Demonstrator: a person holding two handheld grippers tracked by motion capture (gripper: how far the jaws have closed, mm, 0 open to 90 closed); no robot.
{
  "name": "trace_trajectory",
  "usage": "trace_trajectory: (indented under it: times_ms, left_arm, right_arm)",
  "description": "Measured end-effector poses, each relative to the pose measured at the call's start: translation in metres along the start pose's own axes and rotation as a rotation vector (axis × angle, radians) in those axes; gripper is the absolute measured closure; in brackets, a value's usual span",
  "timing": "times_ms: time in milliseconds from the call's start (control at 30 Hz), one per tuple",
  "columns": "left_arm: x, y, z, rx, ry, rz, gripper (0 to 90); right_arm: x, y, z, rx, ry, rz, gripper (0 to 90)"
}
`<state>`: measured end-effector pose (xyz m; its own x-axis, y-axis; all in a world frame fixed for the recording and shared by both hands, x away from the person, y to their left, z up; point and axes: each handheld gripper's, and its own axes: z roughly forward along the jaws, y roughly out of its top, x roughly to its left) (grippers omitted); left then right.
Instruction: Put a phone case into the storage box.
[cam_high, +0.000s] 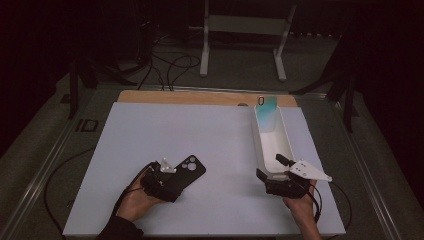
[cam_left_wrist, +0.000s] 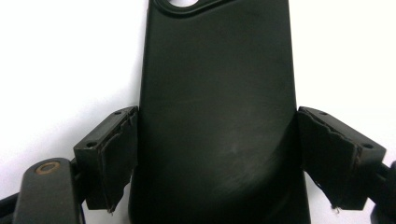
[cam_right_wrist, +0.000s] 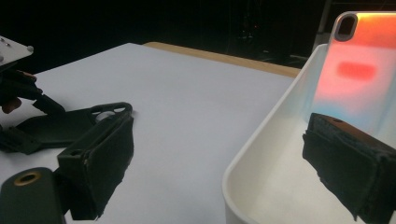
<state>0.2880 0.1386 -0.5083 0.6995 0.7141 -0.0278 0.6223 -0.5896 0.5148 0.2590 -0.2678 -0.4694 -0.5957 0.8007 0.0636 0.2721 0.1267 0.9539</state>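
Observation:
A black phone case (cam_high: 194, 169) lies flat on the white table (cam_high: 200, 130), camera cutout pointing away. My left gripper (cam_high: 173, 177) holds its near end; in the left gripper view both pads (cam_left_wrist: 119, 149) rest against the long edges of the black case (cam_left_wrist: 217, 70). A white oblong tray (cam_high: 256, 142) stands at the right, with an iridescent phone case (cam_high: 266, 110) leaning upright at its far end. My right gripper (cam_high: 270, 166) straddles the tray's near corner, open: one jaw is outside the tray wall (cam_right_wrist: 261, 135), the other inside, below the glowing case (cam_right_wrist: 359, 70).
A wooden strip (cam_high: 200, 97) runs along the table's far edge. Beyond it are a white stand (cam_high: 245, 30) and loose cables (cam_high: 170, 65) on the floor. Metal rails (cam_high: 47, 160) border the table on both sides.

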Motion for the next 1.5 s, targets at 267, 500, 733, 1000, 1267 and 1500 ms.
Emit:
trace_trajectory:
  times_ms: [267, 500, 733, 1000, 1267, 1500]
  left_arm:
    - [0.005, 0.001, -0.013, -0.07, -0.013, -0.035, 17.2]
    - [0.008, 0.008, -0.028, -0.135, -0.017, -0.049, 16.9]
    - [0.001, 0.025, -0.043, -0.224, -0.001, -0.026, 16.7]
    - [-0.014, 0.054, -0.051, -0.309, -0.002, 0.031, 16.6]
    - [-0.032, 0.076, -0.056, -0.376, -0.015, 0.1, 16.5]
    - [-0.041, 0.084, -0.059, -0.413, -0.029, 0.133, 16.3]
  right_arm:
    - [0.001, 0.002, 0.002, 0.012, -0.004, 0.007, 8.8]
    - [0.001, 0.012, 0.007, 0.027, 0.03, 0.026, 8.8]
    - [-0.004, 0.026, 0.012, 0.04, 0.061, 0.083, 8.8]
    - [-0.002, 0.05, 0.025, 0.07, 0.132, 0.093, 8.8]
    - [0.013, 0.072, 0.044, 0.082, 0.211, 0.093, 8.9]
    - [0.025, 0.08, 0.06, 0.095, 0.268, 0.1, 13.5]
